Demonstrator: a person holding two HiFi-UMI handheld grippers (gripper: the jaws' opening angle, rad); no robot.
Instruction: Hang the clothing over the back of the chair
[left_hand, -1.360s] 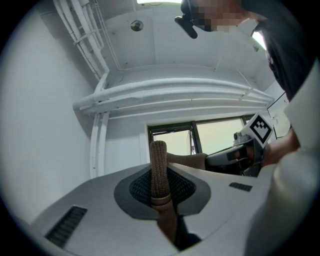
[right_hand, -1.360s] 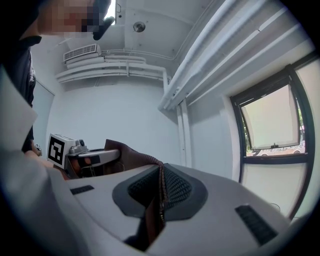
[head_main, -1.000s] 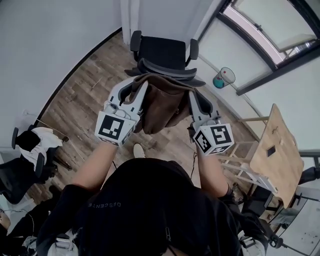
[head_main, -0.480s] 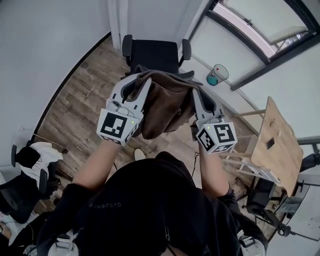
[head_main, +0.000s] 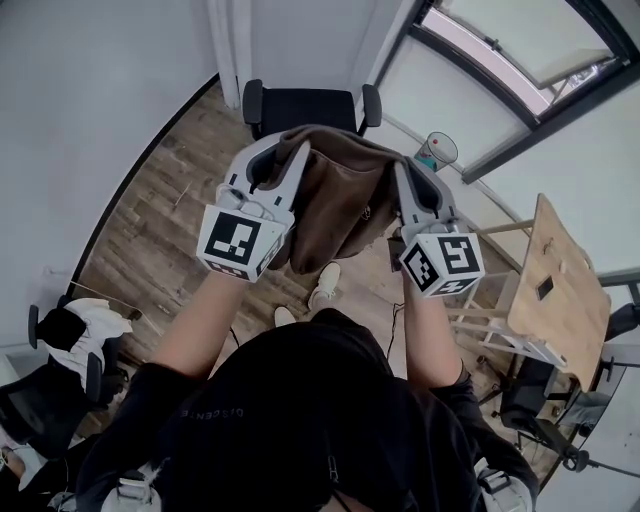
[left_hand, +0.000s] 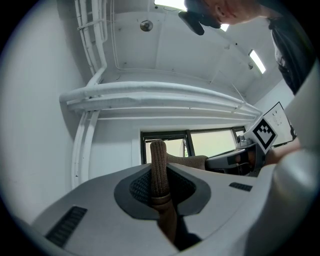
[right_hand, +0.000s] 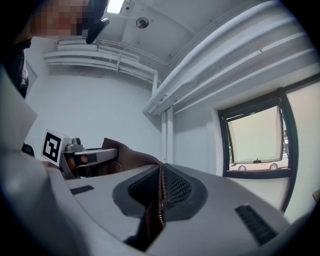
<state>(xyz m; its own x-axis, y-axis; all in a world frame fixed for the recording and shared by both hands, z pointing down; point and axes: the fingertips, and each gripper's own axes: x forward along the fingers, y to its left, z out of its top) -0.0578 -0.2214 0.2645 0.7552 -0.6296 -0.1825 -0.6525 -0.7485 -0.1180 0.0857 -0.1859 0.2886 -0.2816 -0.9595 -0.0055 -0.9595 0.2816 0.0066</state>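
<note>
The brown clothing (head_main: 345, 195) hung stretched between the two tools. A ribbed strip of it was pinched in the nearly closed jaws of the left gripper (head_main: 283, 150), and its zip edge was pinched in those of the right gripper (head_main: 408, 172). Over the last second it had been lifted and carried forward — a second earlier the backrest showed just beyond it, and now the garment covered that top edge in the head view, leaving only the seat and armrests of the chair (head_main: 305, 105) visible past it. It looked high enough, and nearly far enough forward, to be lowered over the back. Room ahead was tight: the wall (head_main: 300, 40) stood close behind the chair, and a teal cup (head_main: 437, 152) sat near the right gripper — the wooden floor (head_main: 160, 220) to the left offered more space.
</note>
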